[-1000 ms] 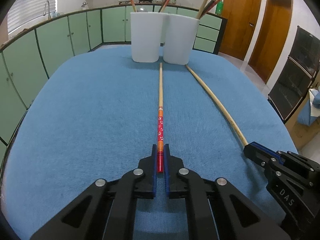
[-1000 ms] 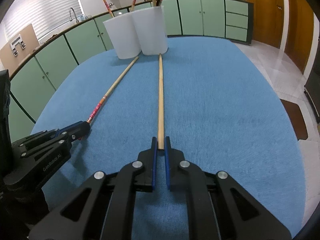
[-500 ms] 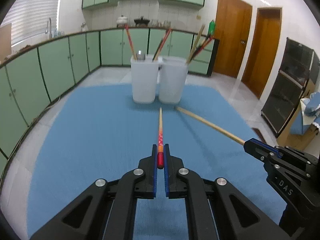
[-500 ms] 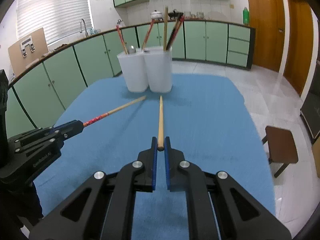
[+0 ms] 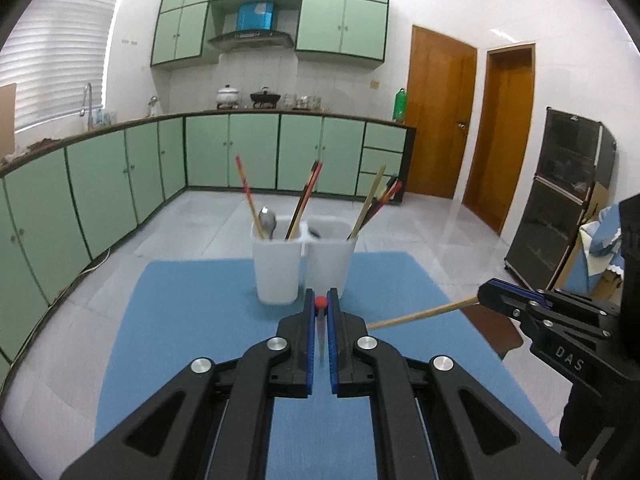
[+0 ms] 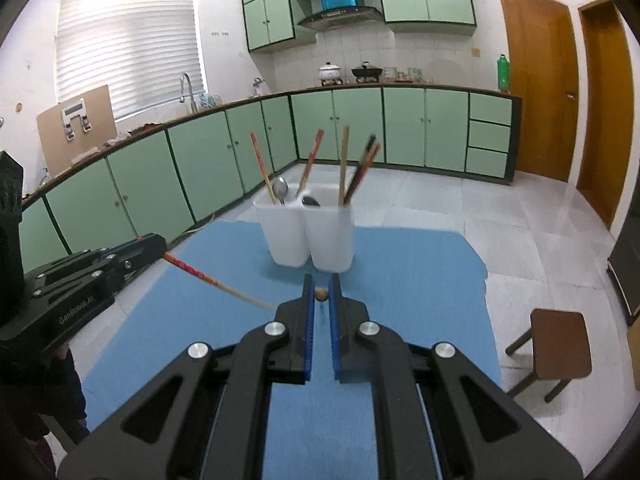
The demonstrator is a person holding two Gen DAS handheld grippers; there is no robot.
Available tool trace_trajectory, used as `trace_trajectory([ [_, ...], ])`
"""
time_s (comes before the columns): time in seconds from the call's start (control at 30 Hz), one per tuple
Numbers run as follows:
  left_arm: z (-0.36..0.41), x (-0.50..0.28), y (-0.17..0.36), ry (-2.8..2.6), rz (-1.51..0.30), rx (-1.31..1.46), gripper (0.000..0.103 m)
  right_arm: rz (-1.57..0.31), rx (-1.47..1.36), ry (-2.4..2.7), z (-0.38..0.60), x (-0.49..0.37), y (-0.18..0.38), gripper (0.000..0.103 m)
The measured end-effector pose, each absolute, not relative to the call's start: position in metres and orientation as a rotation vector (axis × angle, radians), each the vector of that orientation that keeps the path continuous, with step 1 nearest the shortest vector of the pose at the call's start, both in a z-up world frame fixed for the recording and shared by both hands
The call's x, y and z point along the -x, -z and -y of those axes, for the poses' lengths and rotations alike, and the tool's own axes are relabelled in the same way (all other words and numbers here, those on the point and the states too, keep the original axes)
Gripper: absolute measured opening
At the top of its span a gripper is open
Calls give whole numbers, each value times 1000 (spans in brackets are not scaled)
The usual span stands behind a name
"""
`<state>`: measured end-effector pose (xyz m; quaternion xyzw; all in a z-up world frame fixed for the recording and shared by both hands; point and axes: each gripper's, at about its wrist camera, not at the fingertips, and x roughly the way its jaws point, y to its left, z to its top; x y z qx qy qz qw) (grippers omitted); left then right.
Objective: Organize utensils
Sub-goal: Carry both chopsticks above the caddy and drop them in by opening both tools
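Since a second ago both grippers have risen off the blue mat [image 5: 192, 320], carrying their chopsticks with them; the sticks that then lay flat, reaching toward the twin white holders [image 5: 304, 264], now hang in the air and are seen nearly end-on from each wrist.

The blue mat spreads under both tools, with the twin white holders standing upright at its far end, side by side and touching. All else is placed from those holders. Inside them lean several chopsticks and a metal spoon [image 5: 267, 220].

The left gripper [image 5: 320, 308] is held level in front of the holders, on their near side, fingers pointing at them. Its jaws are nearly together, pinching the red-ended chopstick [image 5: 320, 302], whose red butt sits right between the blue pads at the tips. From the right wrist view, that stick [image 6: 208, 278] slants out from the left gripper [image 6: 160, 250] toward the space before the holders.

The right gripper [image 6: 321, 298] is posed alike, also on the near side of the holders and to their right as seen from the left wrist. Its jaws are narrowly closed on the plain wooden chopstick [image 6: 321, 294], its round butt lodged between the fingertips. In the left wrist view that stick [image 5: 424, 313] angles from the right gripper [image 5: 486, 294] toward the mat in front of the holders.
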<state>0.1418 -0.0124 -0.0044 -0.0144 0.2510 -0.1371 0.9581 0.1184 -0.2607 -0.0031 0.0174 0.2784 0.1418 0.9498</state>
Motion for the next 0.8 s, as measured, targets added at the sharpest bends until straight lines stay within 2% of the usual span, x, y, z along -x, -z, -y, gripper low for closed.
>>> trace_trajectory([
  [0.47, 15, -179, -32, 350, -469, 33, 5, -529, 4, -407, 244, -153, -56, 6],
  [0.8, 12, -211, -83, 332, -345, 22, 5, -413, -3, -393, 243, -198, -120, 6],
])
